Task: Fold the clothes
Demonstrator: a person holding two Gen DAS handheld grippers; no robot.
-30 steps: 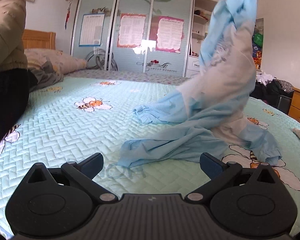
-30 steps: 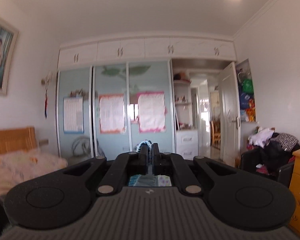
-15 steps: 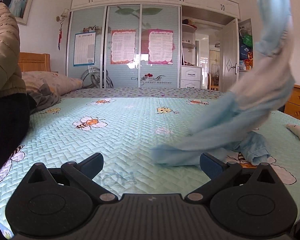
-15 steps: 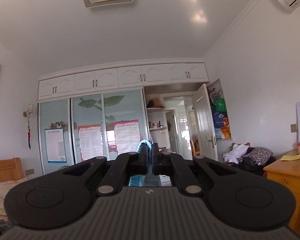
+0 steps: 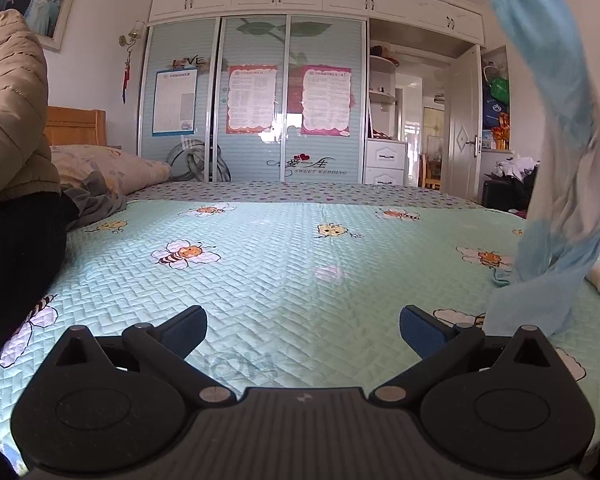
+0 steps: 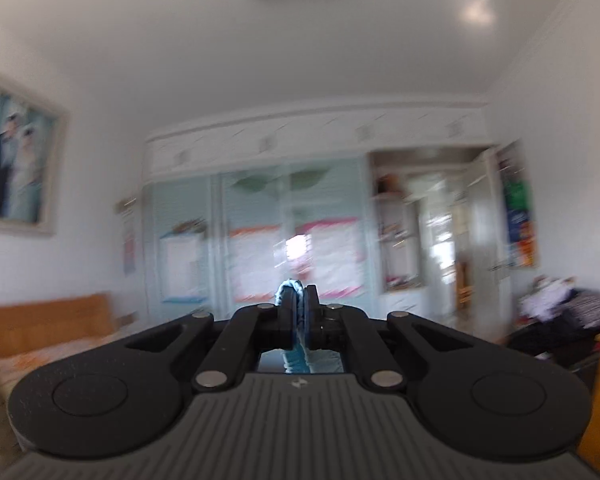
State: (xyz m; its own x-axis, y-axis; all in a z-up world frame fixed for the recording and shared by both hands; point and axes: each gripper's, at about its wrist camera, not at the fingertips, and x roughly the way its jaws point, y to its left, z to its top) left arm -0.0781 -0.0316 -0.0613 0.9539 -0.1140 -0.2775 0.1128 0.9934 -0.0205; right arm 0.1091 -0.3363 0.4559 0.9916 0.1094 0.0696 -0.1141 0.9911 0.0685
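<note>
Bedroom, quilted bee-print bedspread, wardrobe lettered "LOVE" and "SWEET WEDDING". Left view: my left gripper hangs released, empty, over the bed; the blue garment, heaped mid-bed a second ago, now dangles at right, its hem touching the quilt, ready for spreading. Right view, blurred: my right gripper is clenched on the garment's edge, jaws easing slightly.

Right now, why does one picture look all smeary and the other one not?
Right wrist view: the wardrobe and framed photo are streaked with motion blur, while the right gripper, pinching blue cloth, stays sharp. Left wrist view: the bedspread is crisp, only the hanging blue garment is blurred; the fisheye lens bends the edges.
</note>
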